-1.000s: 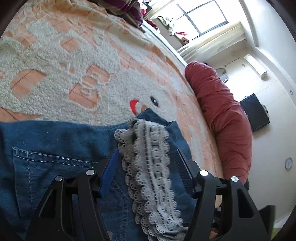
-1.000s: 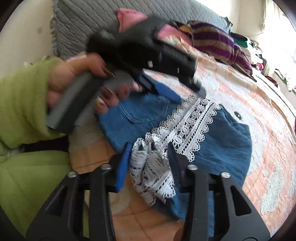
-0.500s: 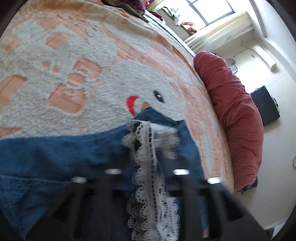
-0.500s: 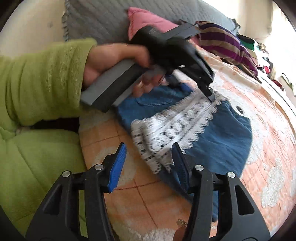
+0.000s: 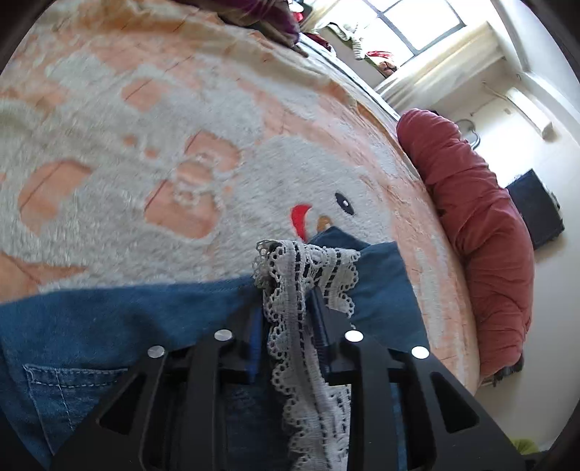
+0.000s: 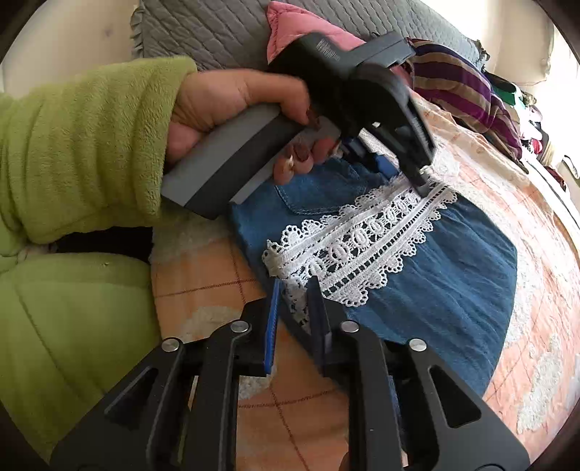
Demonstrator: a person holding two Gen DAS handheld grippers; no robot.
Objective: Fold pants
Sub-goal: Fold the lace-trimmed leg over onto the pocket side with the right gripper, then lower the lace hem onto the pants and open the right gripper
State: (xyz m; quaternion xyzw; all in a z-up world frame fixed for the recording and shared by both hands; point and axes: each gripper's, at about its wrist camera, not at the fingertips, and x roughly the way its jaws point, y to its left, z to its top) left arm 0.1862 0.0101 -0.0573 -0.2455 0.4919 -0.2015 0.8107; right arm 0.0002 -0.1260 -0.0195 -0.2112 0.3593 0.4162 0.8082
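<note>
Blue denim pants (image 6: pixel 446 275) with a white lace hem (image 6: pixel 366 239) lie on the bed, the leg folded over the seat with its back pocket (image 6: pixel 311 192). My left gripper (image 5: pixel 286 300) is shut on the far end of the lace hem (image 5: pixel 301 268); it also shows in the right wrist view (image 6: pixel 409 170), held by a hand in a green sleeve. My right gripper (image 6: pixel 293 290) is shut on the near end of the lace hem. Denim (image 5: pixel 108 326) fills the lower left wrist view.
The bed has an orange and white fleece blanket (image 5: pixel 152 145) with a snowman face. A red bolster (image 5: pixel 482 224) lies along its far edge. A grey quilted pillow (image 6: pixel 217 32), a pink cushion (image 6: pixel 286 21) and striped clothes (image 6: pixel 467 90) sit at the head.
Both grippers were open around the lace hem a second ago. They have closed on its two ends, and the lace now lies stretched flat across the denim.
</note>
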